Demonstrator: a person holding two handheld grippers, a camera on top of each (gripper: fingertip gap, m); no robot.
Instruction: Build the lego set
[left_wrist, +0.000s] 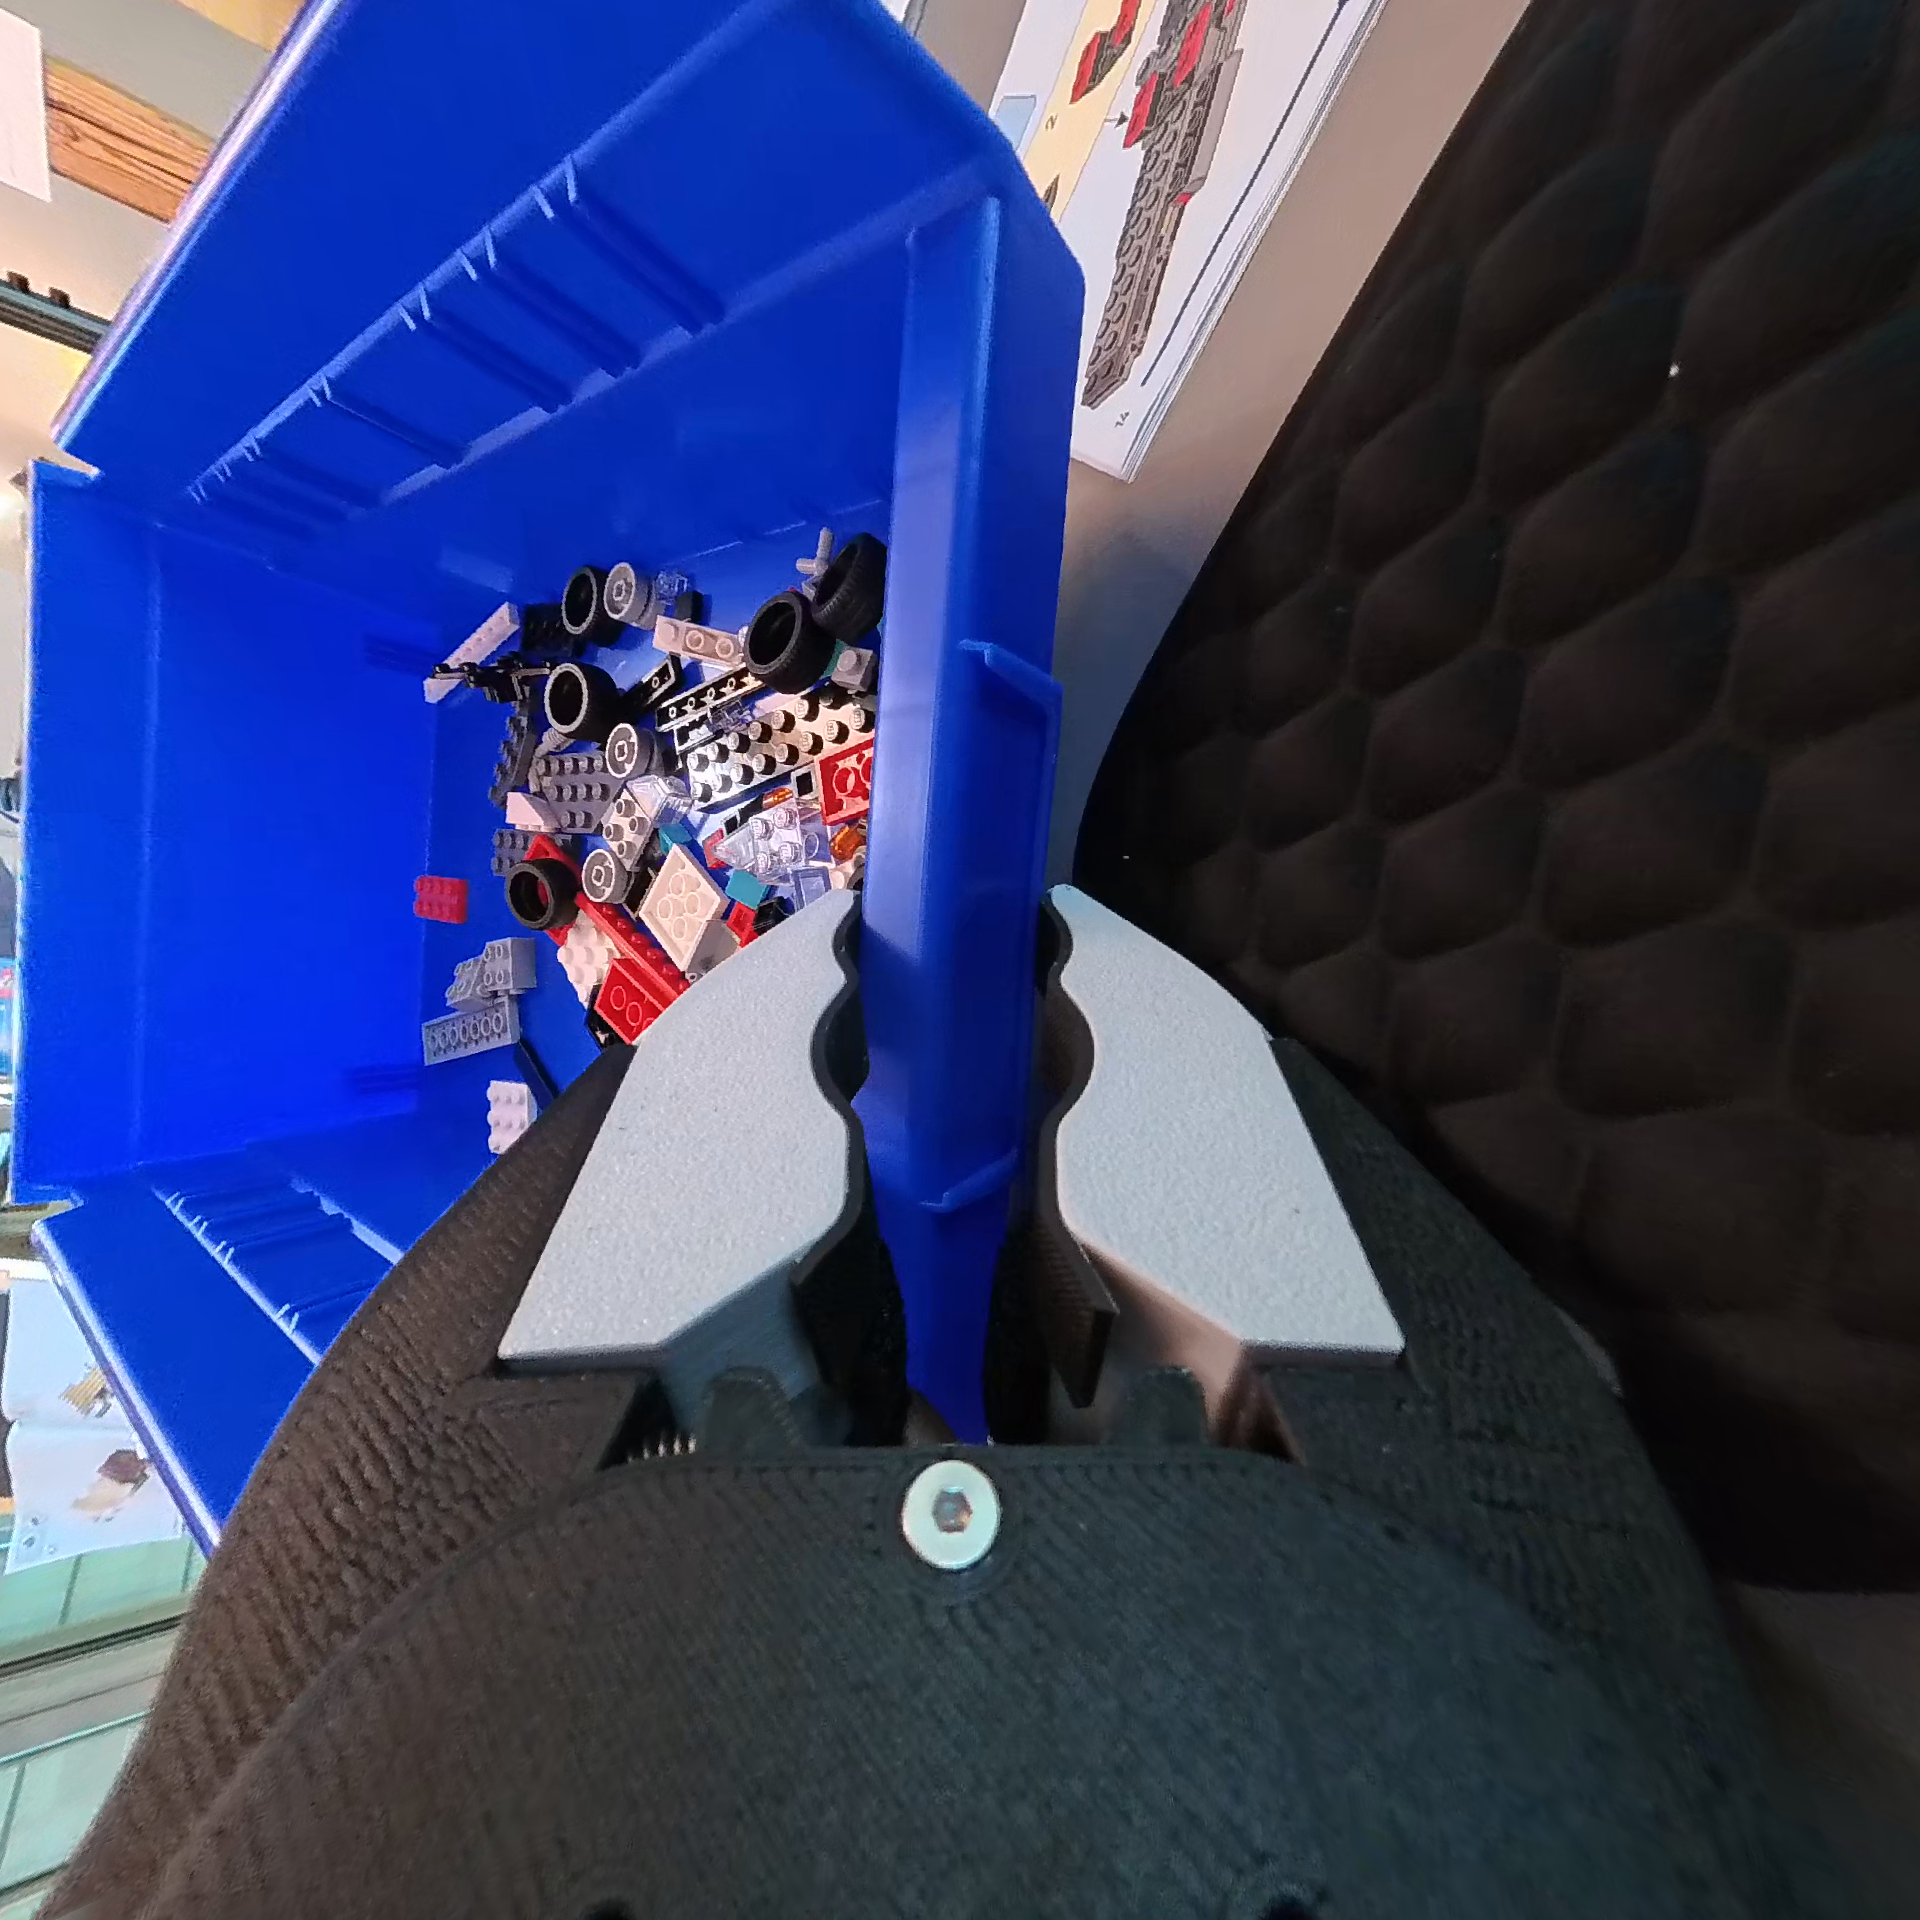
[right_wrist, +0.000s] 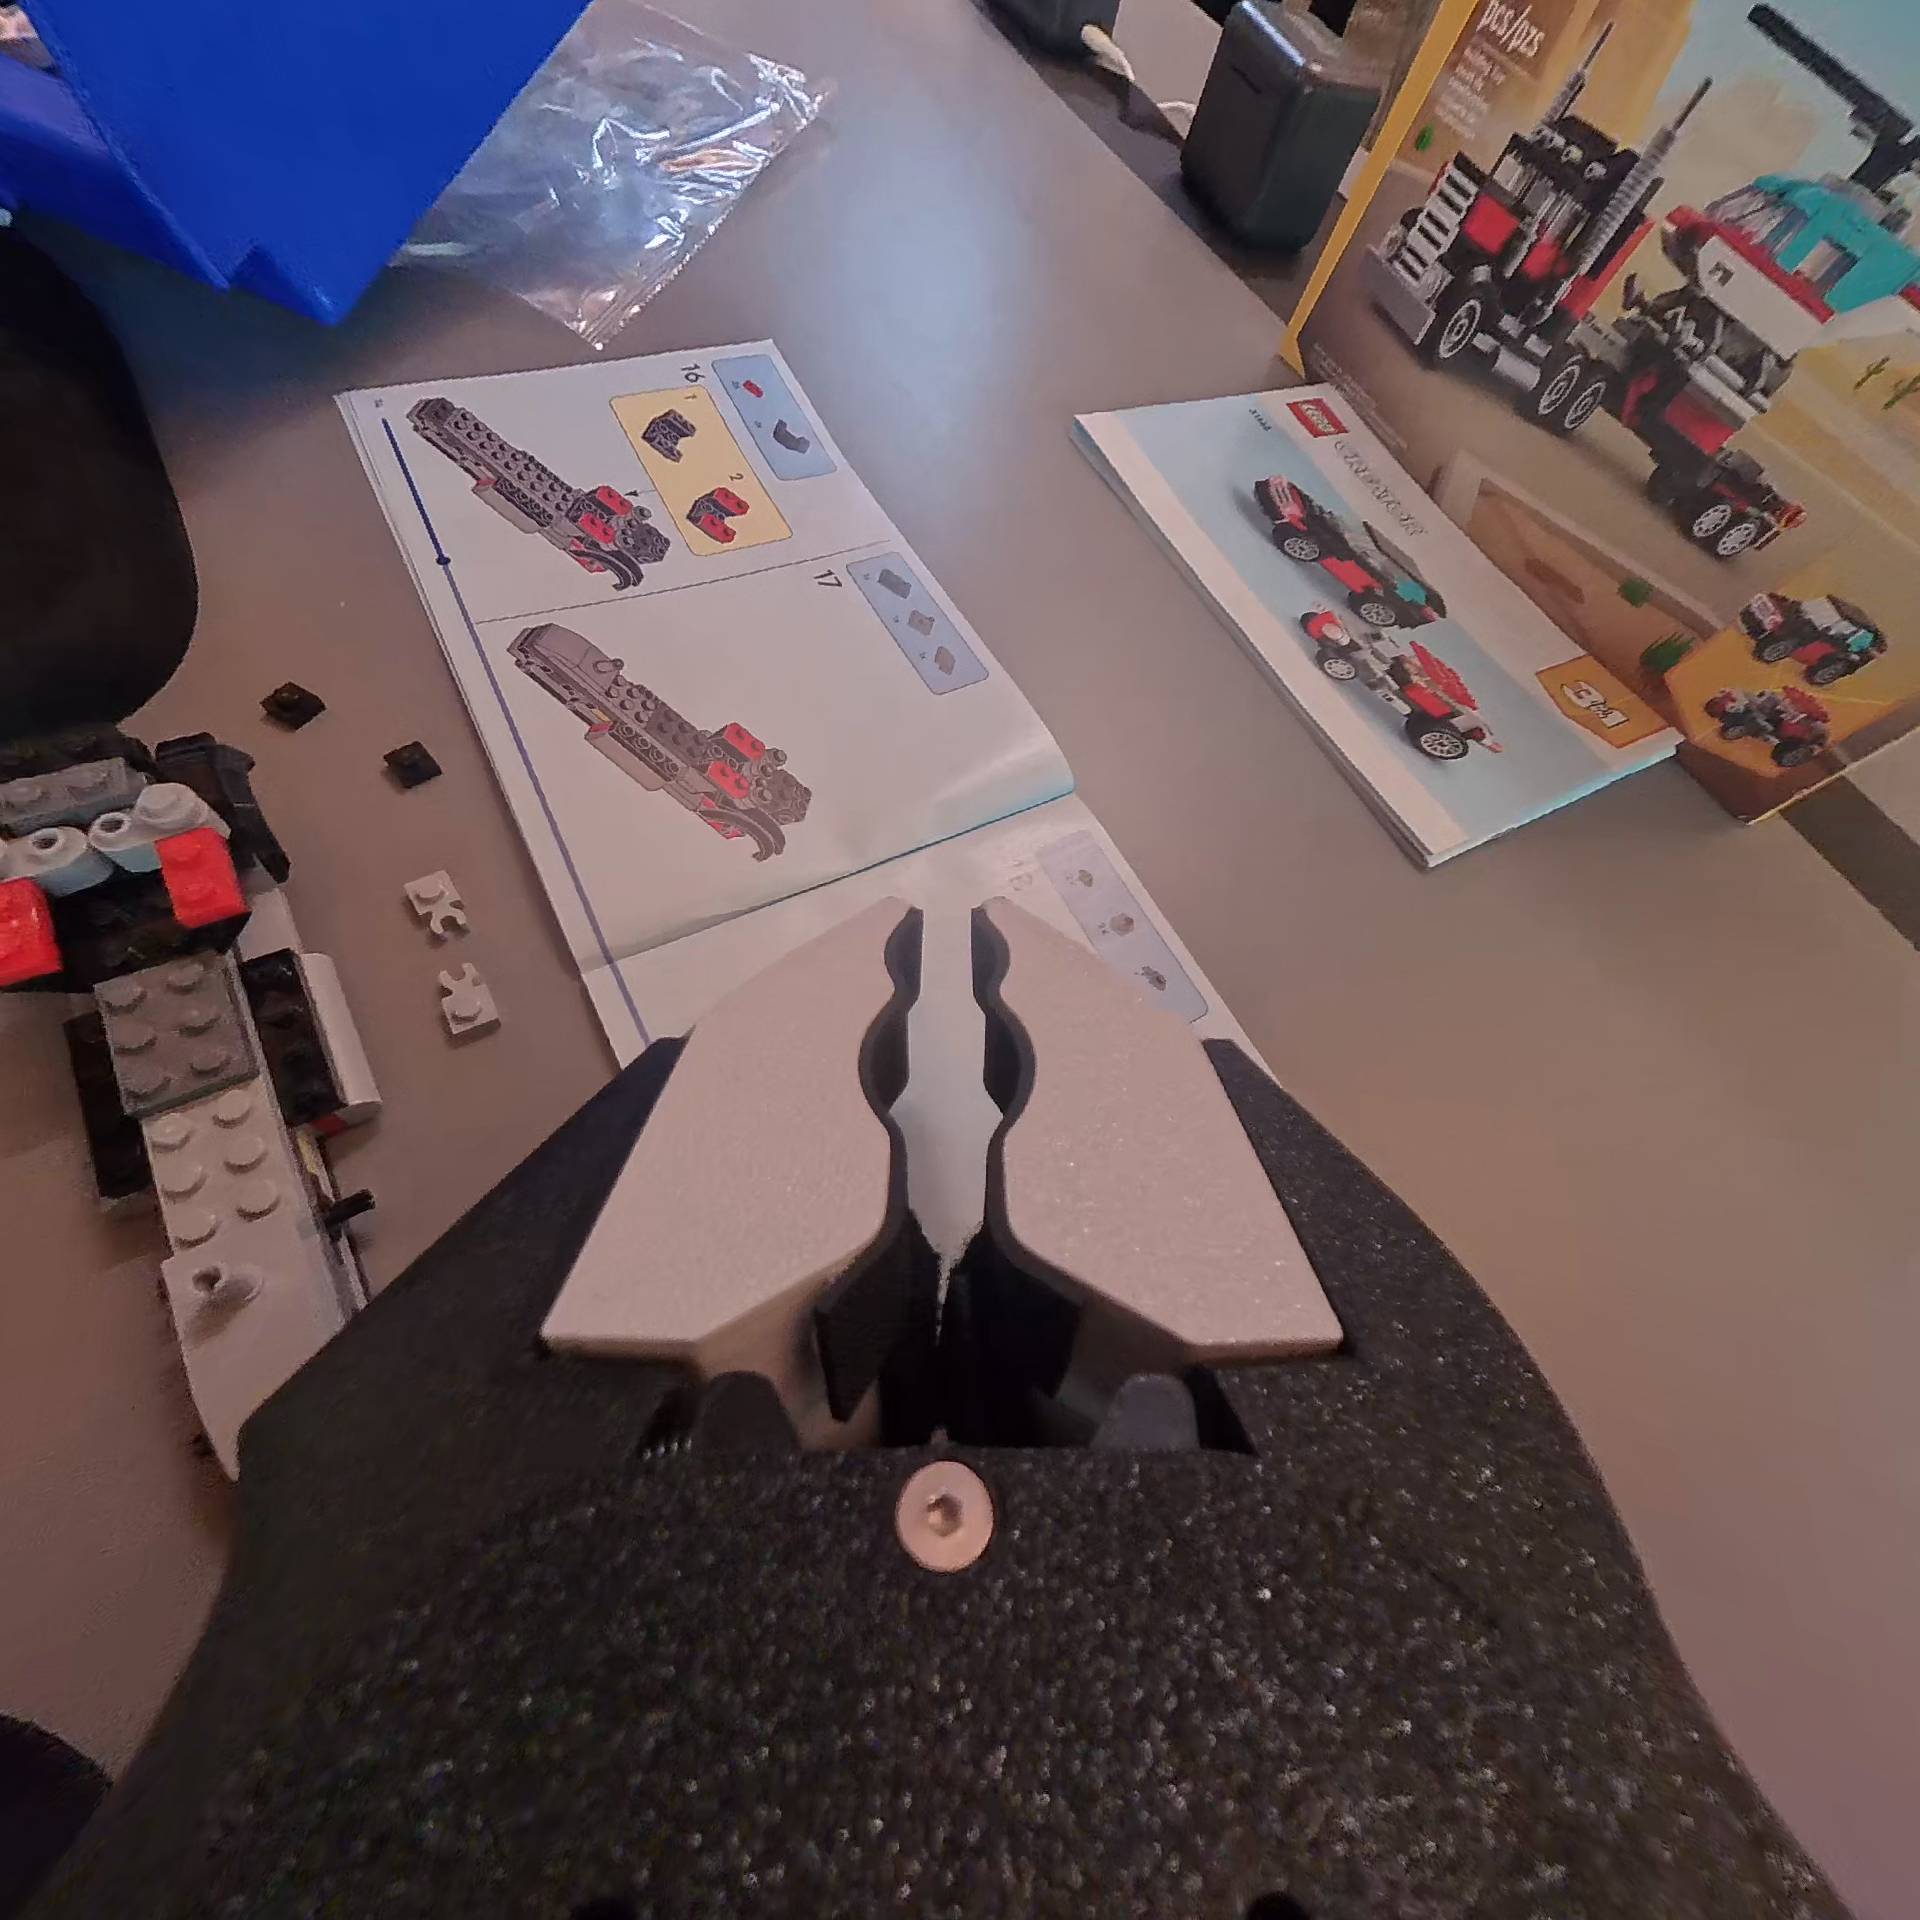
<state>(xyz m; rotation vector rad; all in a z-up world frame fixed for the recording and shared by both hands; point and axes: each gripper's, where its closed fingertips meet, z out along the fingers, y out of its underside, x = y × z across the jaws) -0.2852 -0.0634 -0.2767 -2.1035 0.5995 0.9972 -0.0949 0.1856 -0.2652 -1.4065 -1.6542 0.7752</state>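
My left gripper (left_wrist: 951, 904) is shut on the side wall of a blue plastic bin (left_wrist: 945, 727) and holds the bin tilted. A heap of loose lego pieces (left_wrist: 686, 800) with black tyres, red, grey and clear bricks lies against that wall inside. My right gripper (right_wrist: 945, 914) is nearly shut and empty, hovering over the open instruction booklet (right_wrist: 665, 623). A partly built model (right_wrist: 187, 1018) of grey, black and red bricks lies on the table at the left. Two small black pieces (right_wrist: 293, 704) and two small light grey pieces (right_wrist: 436, 904) lie between model and booklet.
The blue bin's corner (right_wrist: 260, 135) shows at the top left in the right wrist view, beside a clear plastic bag (right_wrist: 623, 177). A second booklet (right_wrist: 1361, 613) and the set's box (right_wrist: 1621, 343) stand at the right. A black padded surface (left_wrist: 1558, 831) is right of the bin.
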